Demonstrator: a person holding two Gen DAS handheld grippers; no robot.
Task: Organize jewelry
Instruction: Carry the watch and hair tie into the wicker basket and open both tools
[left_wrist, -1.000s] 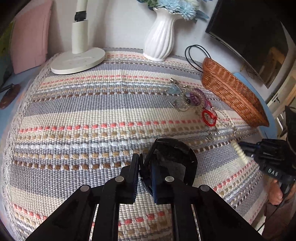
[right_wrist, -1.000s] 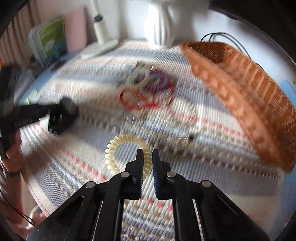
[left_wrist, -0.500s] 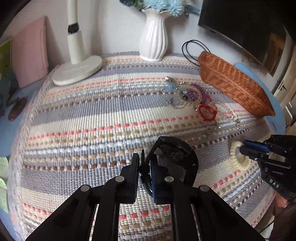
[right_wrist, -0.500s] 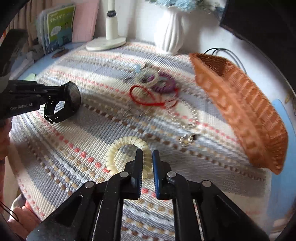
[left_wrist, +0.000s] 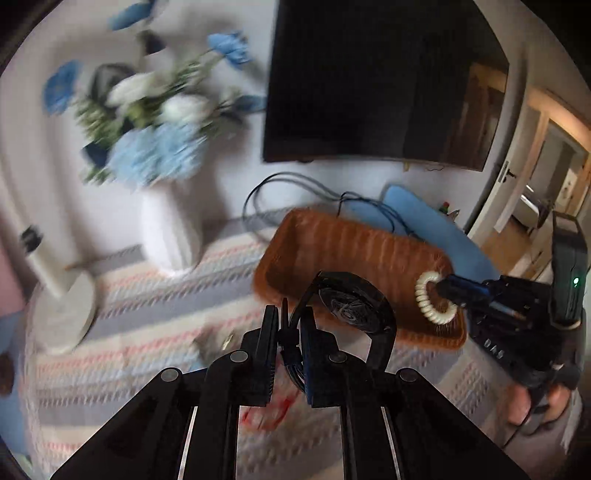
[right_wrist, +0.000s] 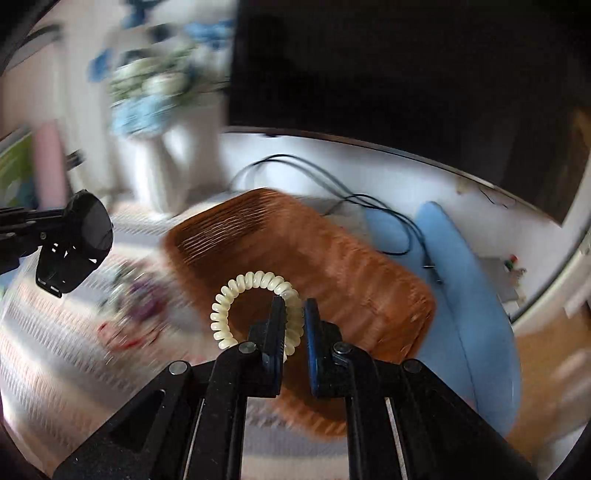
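Observation:
My left gripper (left_wrist: 289, 325) is shut on the strap of a black wristwatch (left_wrist: 351, 308), held in the air near the left end of the brown wicker basket (left_wrist: 332, 251). In the right wrist view the same watch (right_wrist: 79, 242) hangs at the far left. My right gripper (right_wrist: 294, 314) is shut on a cream spiral hair tie (right_wrist: 240, 291), lifted above the basket (right_wrist: 351, 280). The left wrist view shows that hair tie (left_wrist: 430, 304) over the basket's right end, with the right gripper (left_wrist: 448, 286) behind it. A blurred heap of bracelets (right_wrist: 129, 306) lies on the striped mat.
A white vase of blue flowers (left_wrist: 166, 229) and a white lamp base (left_wrist: 70, 314) stand at the back left of the woven mat (left_wrist: 147, 332). A dark screen (left_wrist: 369, 81) hangs behind, black cables (left_wrist: 295, 184) and a blue pad (left_wrist: 424, 221) lie beyond the basket. A person's hand (left_wrist: 532, 406) holds the right gripper.
Both grippers rose off the mat and swung toward the basket, the left carrying the watch, the right carrying the hair tie. The jewelry pile has dropped low in both views.

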